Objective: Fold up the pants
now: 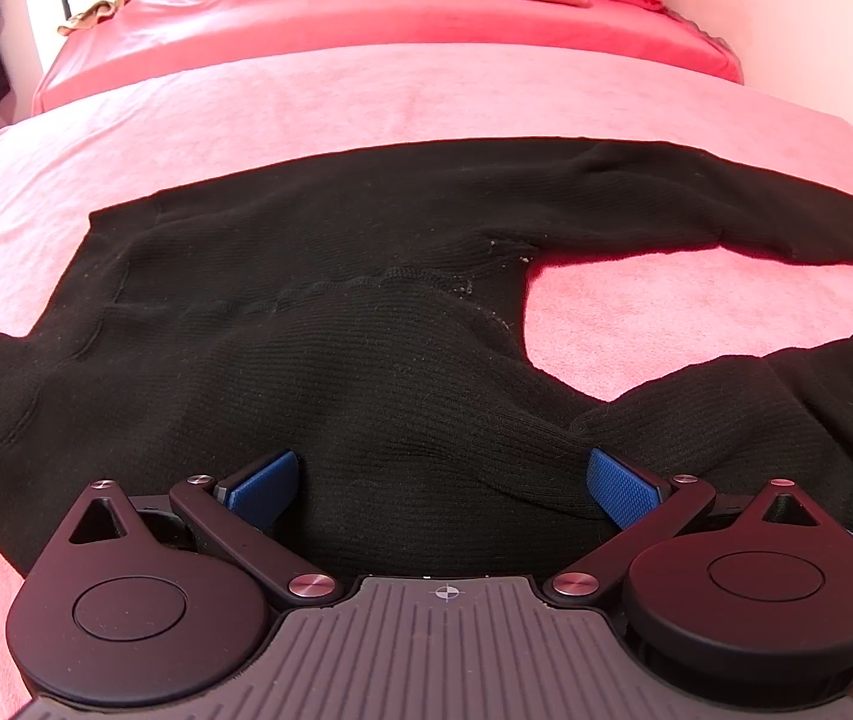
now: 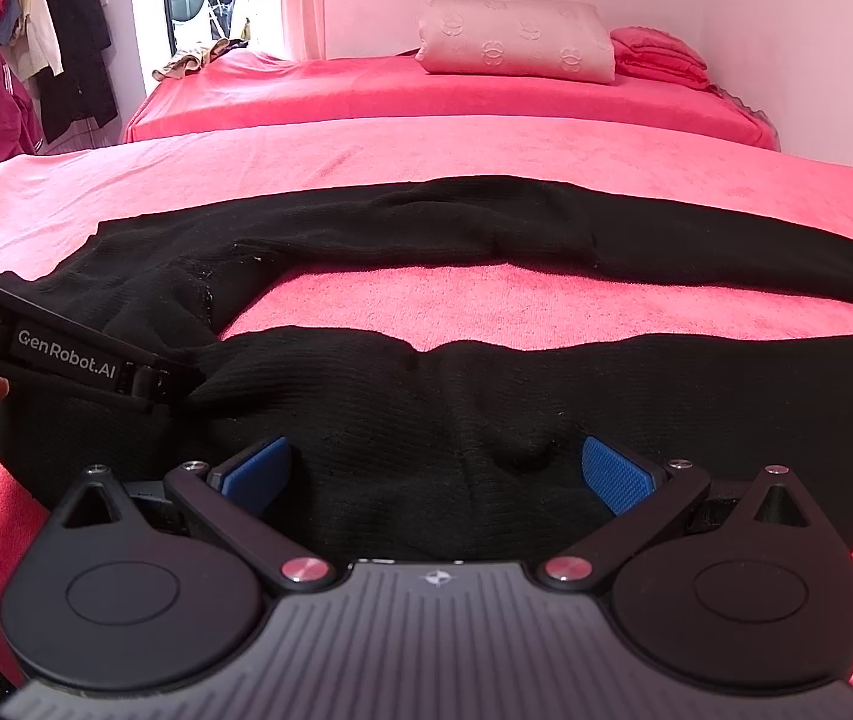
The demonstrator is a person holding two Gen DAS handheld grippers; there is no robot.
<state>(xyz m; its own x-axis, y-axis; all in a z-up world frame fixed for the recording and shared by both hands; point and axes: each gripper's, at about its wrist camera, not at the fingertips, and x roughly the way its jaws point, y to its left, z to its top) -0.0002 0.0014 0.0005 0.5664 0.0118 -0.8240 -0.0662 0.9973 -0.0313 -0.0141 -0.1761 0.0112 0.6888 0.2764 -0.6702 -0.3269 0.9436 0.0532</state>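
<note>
My left gripper (image 1: 441, 486) and right gripper (image 2: 437, 474) match: matte black linkage arms, round black hubs with raised discs, silver and reddish screw heads, blue cross-hatched pads (image 1: 621, 489), a grey ribbed base bearing a small crosshair mark. White lettering "GenRobot.AI" (image 2: 66, 354) runs along my left gripper's side.

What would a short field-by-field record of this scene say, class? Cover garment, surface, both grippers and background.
garment: black knit pants, spread flat, legs apart, unfolded
surface: pink blanket on a bed
left gripper: open, near leg's edge between its fingers
right gripper: open, at the near leg
background: pillow at the bed's head; clothes rack on the left
fold progress: not yet begun
</note>
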